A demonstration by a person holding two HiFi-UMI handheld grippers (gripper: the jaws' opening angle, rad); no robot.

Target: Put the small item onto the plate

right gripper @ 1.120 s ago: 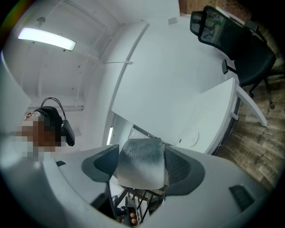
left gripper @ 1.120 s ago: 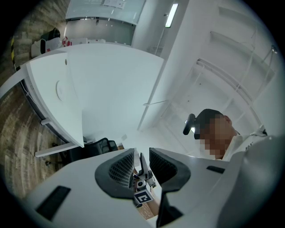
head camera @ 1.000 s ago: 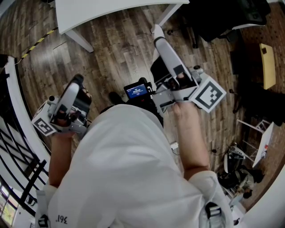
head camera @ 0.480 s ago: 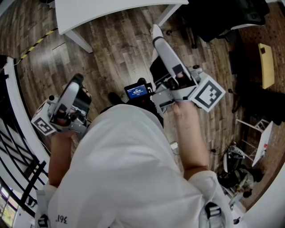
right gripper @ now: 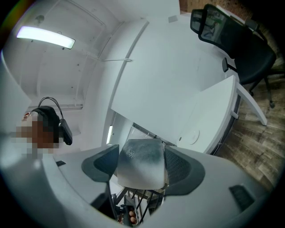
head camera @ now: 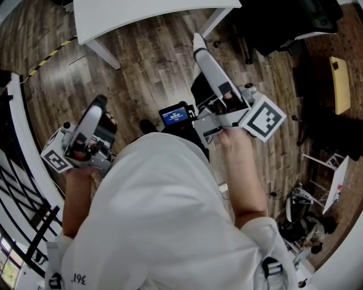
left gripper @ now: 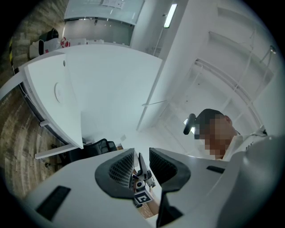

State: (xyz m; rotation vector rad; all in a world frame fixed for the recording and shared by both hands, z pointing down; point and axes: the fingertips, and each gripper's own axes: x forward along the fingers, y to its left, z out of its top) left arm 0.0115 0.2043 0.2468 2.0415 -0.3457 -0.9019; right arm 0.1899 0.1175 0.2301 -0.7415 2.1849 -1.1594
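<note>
My right gripper (right gripper: 141, 156) is shut on a small grey-white block (right gripper: 140, 167) that fills the gap between its dark pads (right gripper: 180, 168). In the head view the right gripper (head camera: 199, 45) is held in front of the person's body and tilts up towards the camera. My left gripper (head camera: 97, 106) is held at the left, also tilted upward. In its own view the left gripper (left gripper: 141, 161) shows a narrow gap between its pads (left gripper: 122, 168) with nothing in it. No plate shows in any view.
A white table (head camera: 142, 14) stands at the top over wood flooring (head camera: 147, 68). A black chair (head camera: 283, 22) is at the upper right, and a curved white rail (head camera: 17, 130) runs down the left. The person's white shirt (head camera: 164, 221) fills the lower middle.
</note>
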